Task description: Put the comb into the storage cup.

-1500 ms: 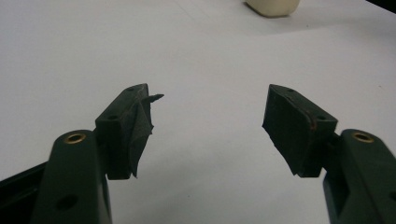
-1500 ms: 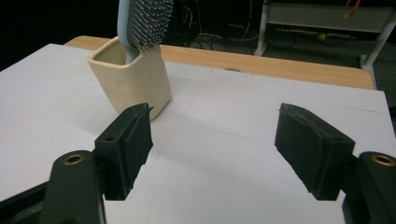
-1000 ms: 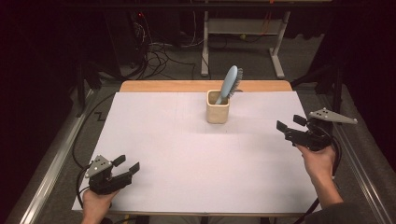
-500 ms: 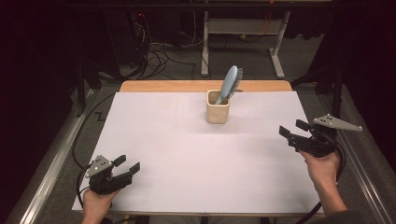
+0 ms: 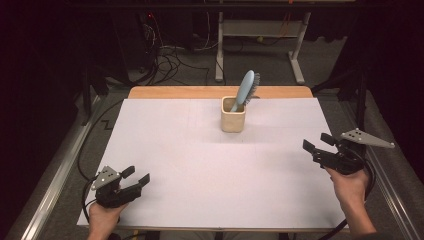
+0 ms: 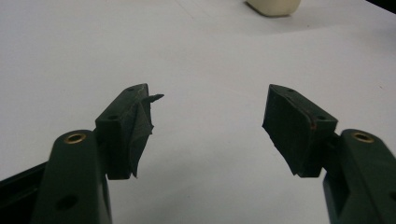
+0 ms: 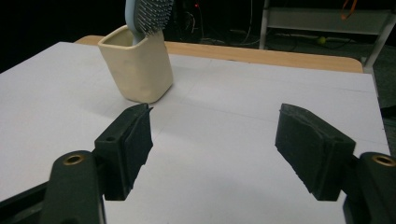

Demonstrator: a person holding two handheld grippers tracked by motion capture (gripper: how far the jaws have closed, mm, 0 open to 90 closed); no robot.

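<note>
Hairbrush work looks either finished or not yet begun, judging by how things lie: nothing is held, and both tools sit back at the near corners of the white-covered bench (image 5: 200,165). Nearest, at the person's left, the left tool (image 5: 136,178) rests low over the near left corner, its black jaws spread wide with only bare white surface between them; one pad (image 6: 140,126) in the left gripper view carries a torn flap of its rubber lining. On the other side, a little farther in, the right tool (image 5: 320,145) hovers by the right edge with a grey three-cornered plate on top, its jaws likewise released and standing well apart, gripping nothing and touching nothing. Both are well apart from the task's things. Farther on, past the middle of the bench and toward its far edge, stands the cream square-mouthed cup (image 5: 233,114), upright. The light-blue plastic hairbrush (image 5: 245,90) stands in it handle down, leaning to the right so that its bristled head juts above the rim. If the aim is to stow the brush, that seems done; if it is to take it out, the reach, the grip and the lift all remain. Beyond the white cover a strip of wooden benchtop (image 5: 175,92) shows.
</note>
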